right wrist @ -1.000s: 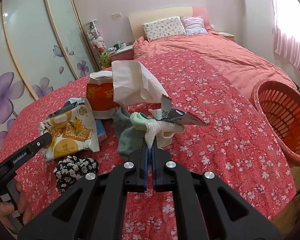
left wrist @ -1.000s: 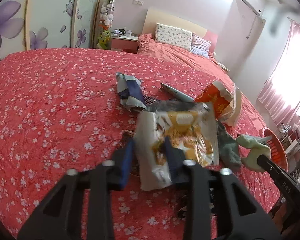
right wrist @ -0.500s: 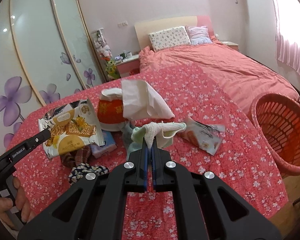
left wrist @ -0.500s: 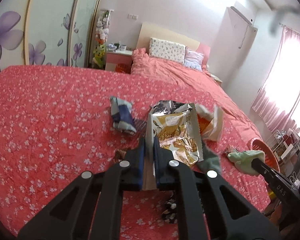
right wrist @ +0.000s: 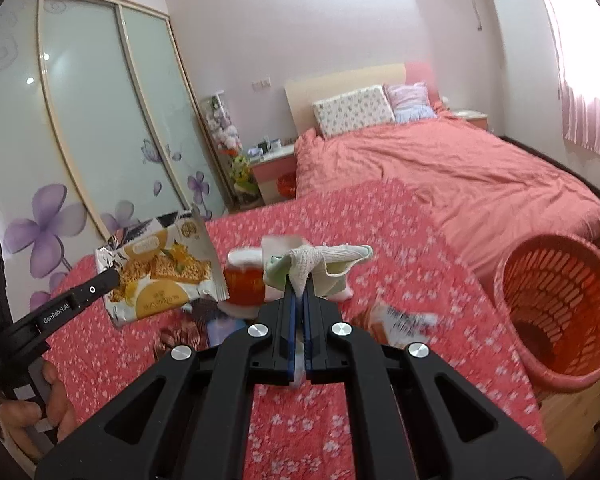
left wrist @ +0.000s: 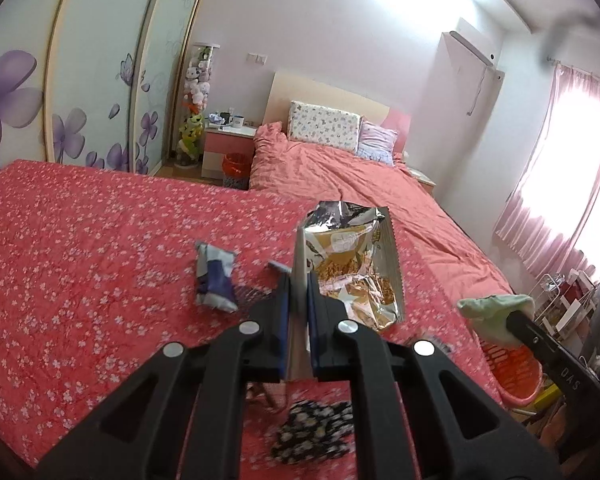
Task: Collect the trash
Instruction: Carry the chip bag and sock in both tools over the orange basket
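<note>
My left gripper is shut on a yellow and silver snack bag and holds it above the red floral bedspread. The bag also shows in the right wrist view. My right gripper is shut on a pale green and white sock, lifted above the bed; the sock also shows in the left wrist view. An orange laundry basket stands on the floor at the right.
On the bedspread lie a blue and grey wrapper, a black floral cloth, an orange paper bag and a white printed packet. A second bed, a nightstand and wardrobe doors stand behind.
My left gripper closed on the snack bag and lifted it off the bed. My right gripper rose with the sock. Both views now look higher into the room.
</note>
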`<state>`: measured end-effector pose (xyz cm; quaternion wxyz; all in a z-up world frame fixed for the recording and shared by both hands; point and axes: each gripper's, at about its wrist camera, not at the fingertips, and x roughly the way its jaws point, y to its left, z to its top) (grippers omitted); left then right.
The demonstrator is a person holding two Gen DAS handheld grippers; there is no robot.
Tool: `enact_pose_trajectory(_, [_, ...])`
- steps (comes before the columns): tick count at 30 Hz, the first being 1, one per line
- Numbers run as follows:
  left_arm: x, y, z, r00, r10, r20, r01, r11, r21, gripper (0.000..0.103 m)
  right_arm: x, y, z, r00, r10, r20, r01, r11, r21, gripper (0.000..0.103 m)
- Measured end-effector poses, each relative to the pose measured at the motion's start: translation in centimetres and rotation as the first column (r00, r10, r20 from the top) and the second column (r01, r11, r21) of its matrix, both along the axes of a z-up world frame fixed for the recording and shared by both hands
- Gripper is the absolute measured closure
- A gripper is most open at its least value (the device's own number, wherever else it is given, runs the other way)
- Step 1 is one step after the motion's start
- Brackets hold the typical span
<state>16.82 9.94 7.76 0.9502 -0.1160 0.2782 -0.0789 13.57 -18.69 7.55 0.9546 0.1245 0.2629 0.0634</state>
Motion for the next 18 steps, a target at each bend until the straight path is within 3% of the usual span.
enact_pose_trajectory(11, [1.6,-6.3,1.8,0.995,-0.095,0.021,0.094,0.995,0.009,0.094,-0.4,-4.1,0.2,0.995,-0.095,0.035,0.095,0.995,-0.008,0.1])
enact_pose_trajectory(18, [2.5,-12.2,1.2,0.983,-0.183,0.01,0.183,0.983,0.034,0.094,-1.2,-8.4,-0.3,0.983,-0.182,0.034,0.183,0.983,-0.011,0.1])
